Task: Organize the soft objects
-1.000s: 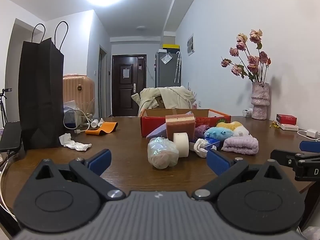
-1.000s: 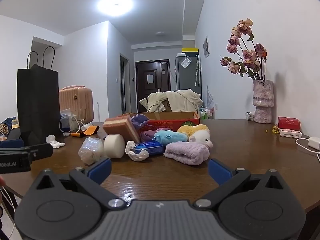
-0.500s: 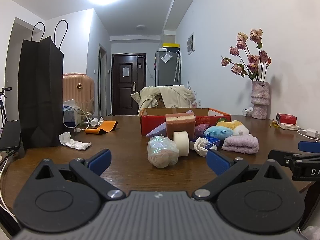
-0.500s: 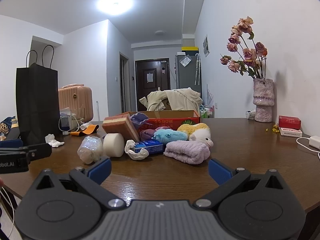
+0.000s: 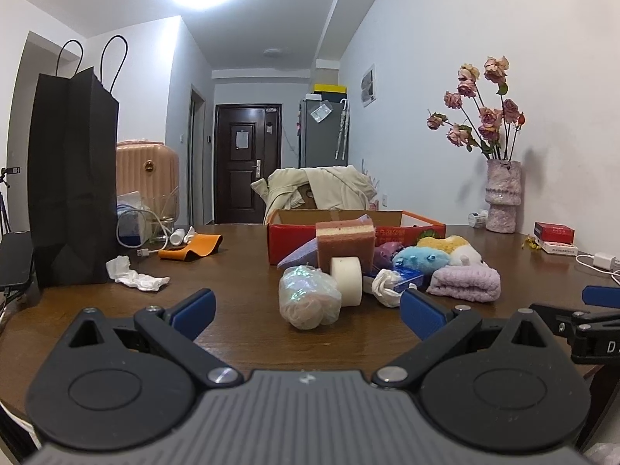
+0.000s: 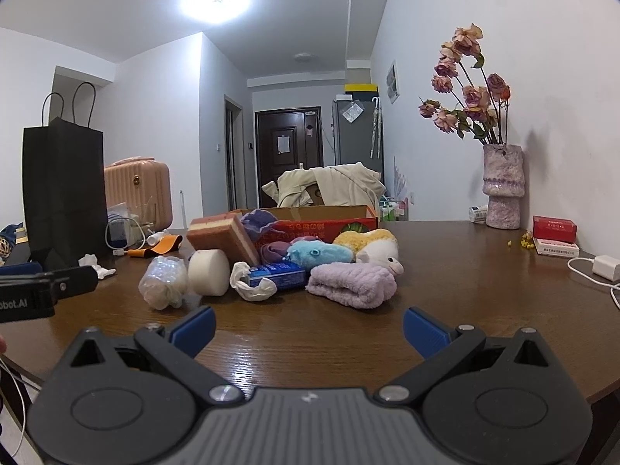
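A pile of soft things lies mid-table before a red cardboard box (image 5: 348, 228) (image 6: 321, 223): a plastic-wrapped ball (image 5: 308, 296) (image 6: 164, 281), a white foam roll (image 5: 347, 281) (image 6: 209, 273), a layered brown sponge (image 5: 345, 240) (image 6: 223, 234), a blue plush (image 5: 420, 257) (image 6: 319, 252), a yellow-white plush (image 6: 372, 244) and a folded lilac towel (image 5: 463, 283) (image 6: 354, 283). My left gripper (image 5: 308, 314) is open and empty, short of the wrapped ball. My right gripper (image 6: 308, 327) is open and empty, short of the towel.
A tall black paper bag (image 5: 71, 178) stands at the left, with crumpled tissue (image 5: 133, 277), cables and an orange pouch (image 5: 192, 246) nearby. A vase of dried roses (image 6: 502, 190), red boxes (image 6: 554, 228) and a white charger (image 6: 606, 265) are at the right.
Both views have shifted only slightly; the pile sits a touch lower and farther in frame. Both grippers stay open and empty.
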`<action>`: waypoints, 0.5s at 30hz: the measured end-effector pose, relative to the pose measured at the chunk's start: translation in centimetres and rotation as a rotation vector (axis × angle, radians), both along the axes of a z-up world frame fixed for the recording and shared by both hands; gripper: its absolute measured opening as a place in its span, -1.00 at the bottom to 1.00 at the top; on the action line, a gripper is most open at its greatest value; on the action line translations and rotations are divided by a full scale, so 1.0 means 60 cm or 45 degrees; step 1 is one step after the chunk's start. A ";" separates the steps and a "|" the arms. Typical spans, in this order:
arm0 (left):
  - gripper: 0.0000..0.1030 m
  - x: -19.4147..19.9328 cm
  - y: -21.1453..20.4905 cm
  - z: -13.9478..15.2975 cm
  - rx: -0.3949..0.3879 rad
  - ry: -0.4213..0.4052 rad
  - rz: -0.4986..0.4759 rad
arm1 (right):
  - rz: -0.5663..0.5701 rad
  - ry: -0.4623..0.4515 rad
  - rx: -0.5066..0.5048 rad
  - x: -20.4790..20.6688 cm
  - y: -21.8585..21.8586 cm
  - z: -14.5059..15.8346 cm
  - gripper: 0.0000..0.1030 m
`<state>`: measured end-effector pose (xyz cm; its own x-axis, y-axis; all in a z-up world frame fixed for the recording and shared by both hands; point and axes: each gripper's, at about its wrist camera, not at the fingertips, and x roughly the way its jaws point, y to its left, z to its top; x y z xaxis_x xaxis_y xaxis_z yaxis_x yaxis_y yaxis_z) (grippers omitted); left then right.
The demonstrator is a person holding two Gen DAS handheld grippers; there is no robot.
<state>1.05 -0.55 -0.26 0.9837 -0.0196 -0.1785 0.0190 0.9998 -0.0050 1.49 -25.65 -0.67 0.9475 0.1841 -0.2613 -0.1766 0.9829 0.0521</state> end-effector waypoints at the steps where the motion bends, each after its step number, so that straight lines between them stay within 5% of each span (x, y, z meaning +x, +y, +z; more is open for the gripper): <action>1: 1.00 0.001 -0.001 0.000 0.000 0.000 0.001 | 0.001 0.005 0.001 0.000 0.000 -0.001 1.00; 15: 1.00 0.002 -0.006 0.003 0.013 0.001 -0.021 | 0.007 -0.010 0.012 -0.003 -0.003 0.003 1.00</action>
